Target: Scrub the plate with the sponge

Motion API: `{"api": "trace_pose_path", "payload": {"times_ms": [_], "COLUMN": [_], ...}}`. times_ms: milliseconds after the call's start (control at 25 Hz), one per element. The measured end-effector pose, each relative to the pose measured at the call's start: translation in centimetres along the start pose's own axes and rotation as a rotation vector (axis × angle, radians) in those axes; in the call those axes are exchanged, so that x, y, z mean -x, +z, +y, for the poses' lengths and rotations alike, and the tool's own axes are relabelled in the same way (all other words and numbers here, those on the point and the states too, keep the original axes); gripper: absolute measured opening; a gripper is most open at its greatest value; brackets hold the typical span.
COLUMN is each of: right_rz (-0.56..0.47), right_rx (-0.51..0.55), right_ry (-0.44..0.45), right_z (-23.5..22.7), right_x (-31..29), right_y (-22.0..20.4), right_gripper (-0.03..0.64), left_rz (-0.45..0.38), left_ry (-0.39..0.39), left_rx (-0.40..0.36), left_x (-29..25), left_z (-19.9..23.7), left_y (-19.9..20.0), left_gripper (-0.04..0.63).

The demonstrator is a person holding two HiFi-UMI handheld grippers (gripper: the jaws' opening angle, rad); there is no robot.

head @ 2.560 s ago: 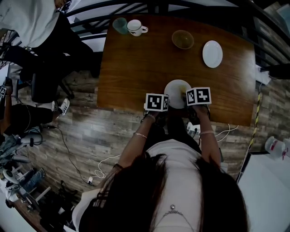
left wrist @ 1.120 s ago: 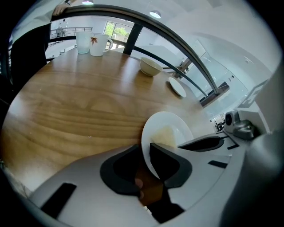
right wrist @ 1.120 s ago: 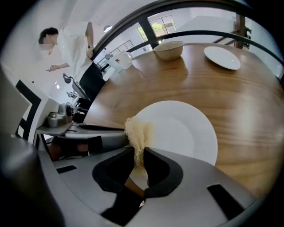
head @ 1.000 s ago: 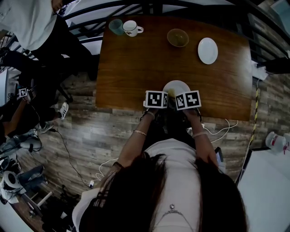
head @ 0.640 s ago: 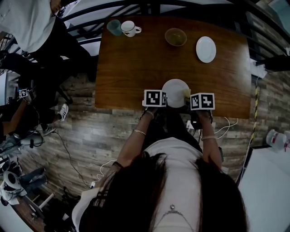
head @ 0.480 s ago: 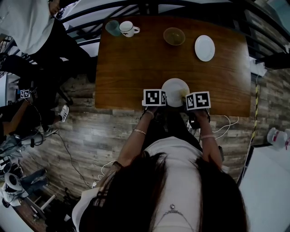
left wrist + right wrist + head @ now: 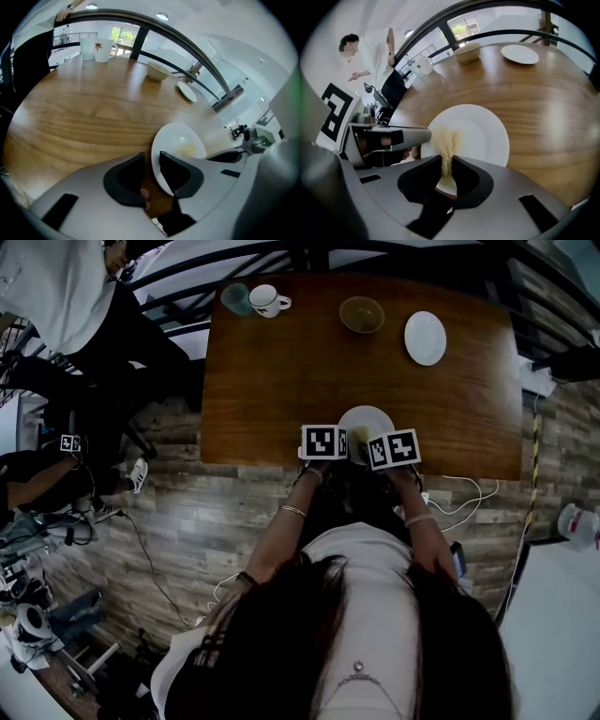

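A white plate [image 7: 367, 417] lies at the near edge of the wooden table [image 7: 281, 381]. My left gripper [image 7: 151, 161] straddles the plate's [image 7: 180, 140] left rim. Its jaws have just been opening; the rim sits between them with a dark gap on the outer side, so they no longer pinch it. My right gripper [image 7: 447, 164] is shut on a yellow sponge [image 7: 446, 138], which stands pinched upright and rests on the near left part of the plate [image 7: 480, 131]. In the head view the sponge [image 7: 359, 436] shows between the two marker cubes.
At the far side of the table stand a bowl [image 7: 362, 314], a second white plate [image 7: 426, 337], a white mug [image 7: 266, 299] and a teal cup [image 7: 234, 296]. A person in white [image 7: 56, 287] stands beyond the far left corner. Cables lie on the floor.
My right gripper with the sponge swung out to the plate's right side and has come back left across the plate. The left gripper has stayed at the plate's left rim.
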State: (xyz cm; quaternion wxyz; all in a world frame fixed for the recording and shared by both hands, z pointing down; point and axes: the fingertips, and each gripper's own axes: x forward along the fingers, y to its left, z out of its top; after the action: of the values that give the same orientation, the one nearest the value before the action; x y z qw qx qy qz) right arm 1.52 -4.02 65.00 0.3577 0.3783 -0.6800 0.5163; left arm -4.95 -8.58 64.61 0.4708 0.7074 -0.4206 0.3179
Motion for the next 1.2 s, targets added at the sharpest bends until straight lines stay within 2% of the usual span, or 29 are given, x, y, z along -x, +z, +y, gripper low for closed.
{"api": "trace_pose_path", "payload": {"times_ms": [240, 400, 680, 960, 1080, 1200], "right_rz": [-0.060, -0.077, -0.116, -0.097, -0.058, -0.049], "right_rx": [-0.057, -0.023, -0.025, -0.044, -0.005, -0.041], "right_ry": [-0.133, -0.178, -0.126, 0.009, 0.016, -0.015], "right_z": [-5.5, -5.5, -4.2, 0.2, 0.9, -1.7], "right_x": [3.1, 2.8, 1.1, -1.4, -1.7, -0.5], "right_y": [0.9, 1.9, 4.6, 5.4, 5.5, 5.2], "right_gripper": [0.083, 0.083, 0.084, 0.084, 0.084, 0.084], "left_rz": [0.006, 0.031, 0.111, 0.110, 0.111, 0.104], "left_ry": [0.009, 0.001, -0.082, -0.040, -0.019, -0.006], "left_rx": [-0.026, -0.040, 0.000, -0.017, -0.007, 0.000], "left_x": [0.1, 0.0, -0.1, -0.2, -0.2, -0.1], "left_z": [-0.2, -0.2, 0.1, 0.2, 0.2, 0.1], "left_y": [-0.2, -0.3, -0.3, -0.3, -0.3, -0.4], "left_gripper": [0.109, 0.112, 0.081, 0.081, 0.081, 0.083]}}
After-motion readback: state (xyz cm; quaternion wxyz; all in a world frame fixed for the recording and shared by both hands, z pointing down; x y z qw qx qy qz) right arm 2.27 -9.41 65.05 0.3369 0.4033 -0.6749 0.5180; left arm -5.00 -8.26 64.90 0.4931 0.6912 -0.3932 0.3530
